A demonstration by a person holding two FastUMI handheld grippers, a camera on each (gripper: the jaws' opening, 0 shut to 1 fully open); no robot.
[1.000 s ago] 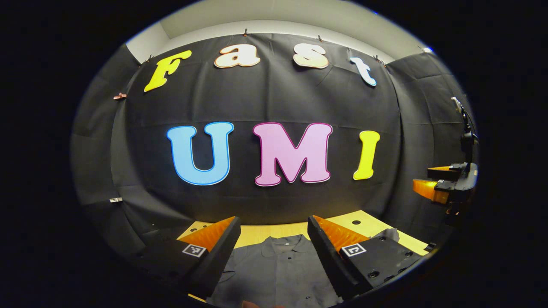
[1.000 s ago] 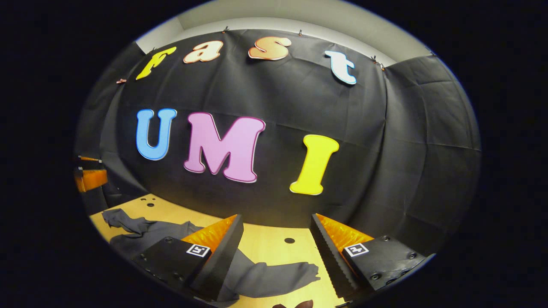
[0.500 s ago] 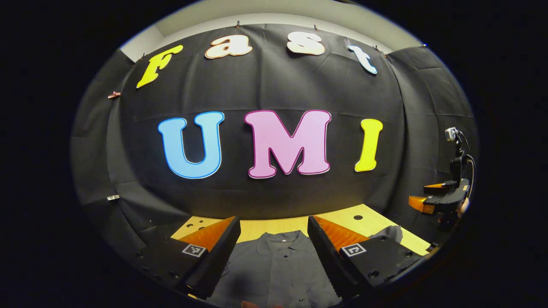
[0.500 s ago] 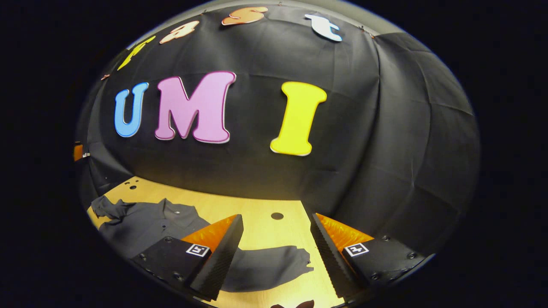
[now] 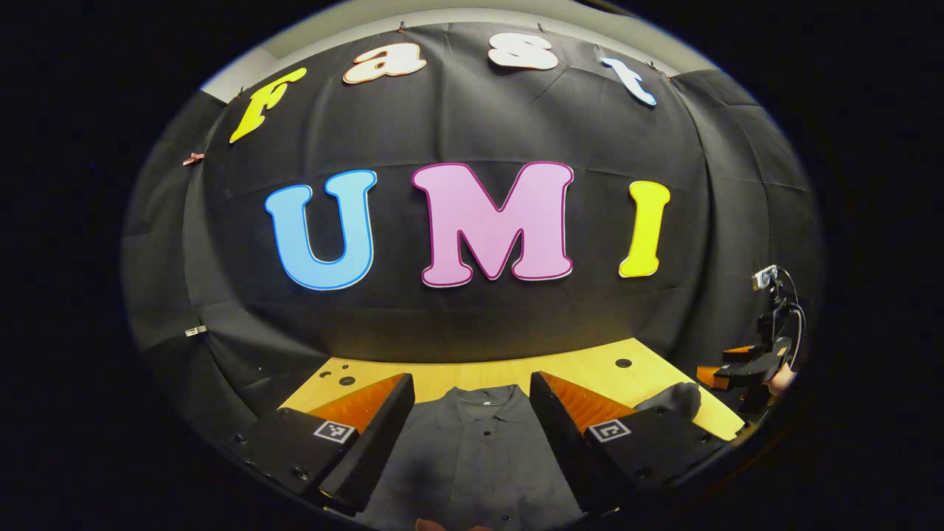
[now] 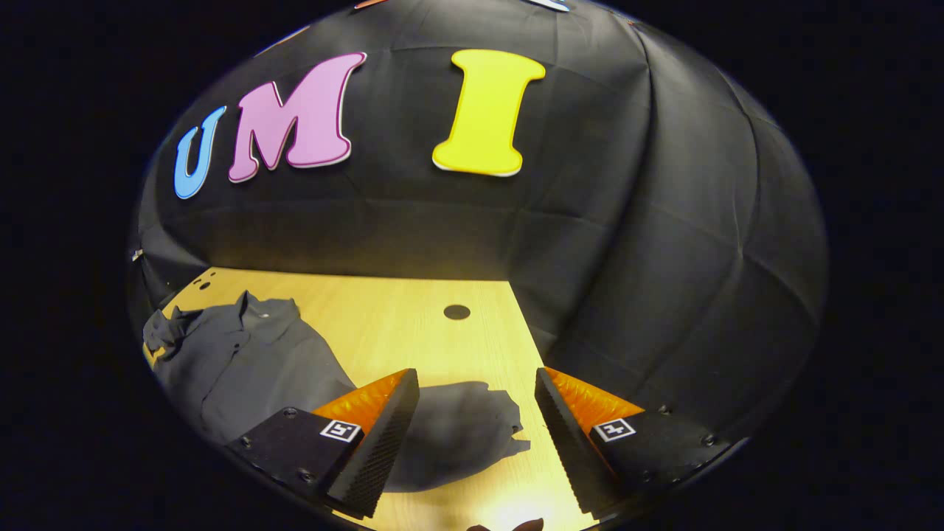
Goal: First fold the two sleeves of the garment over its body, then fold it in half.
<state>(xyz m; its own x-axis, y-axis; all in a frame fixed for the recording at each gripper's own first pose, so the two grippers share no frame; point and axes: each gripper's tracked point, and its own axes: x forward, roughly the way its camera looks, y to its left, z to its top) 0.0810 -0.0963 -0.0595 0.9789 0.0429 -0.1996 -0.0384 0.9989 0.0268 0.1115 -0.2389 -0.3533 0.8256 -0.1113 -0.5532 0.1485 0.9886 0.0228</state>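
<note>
My right gripper [image 6: 476, 442] hangs wide open and empty above the shirt's right sleeve [image 6: 457, 435], which lies spread out on the wooden table [image 6: 413, 324]. My left gripper [image 5: 468, 435], also wide and empty, hovers over the dark shirt [image 5: 472, 457], collar away from me. I judge nothing folded yet: both sleeves and the halving remain.

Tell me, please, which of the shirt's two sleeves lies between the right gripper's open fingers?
The outstretched sleeve on the table's near side, spread flat ahead of the right gripper; the other sleeve lies bunched at the shirt's far edge.
</note>
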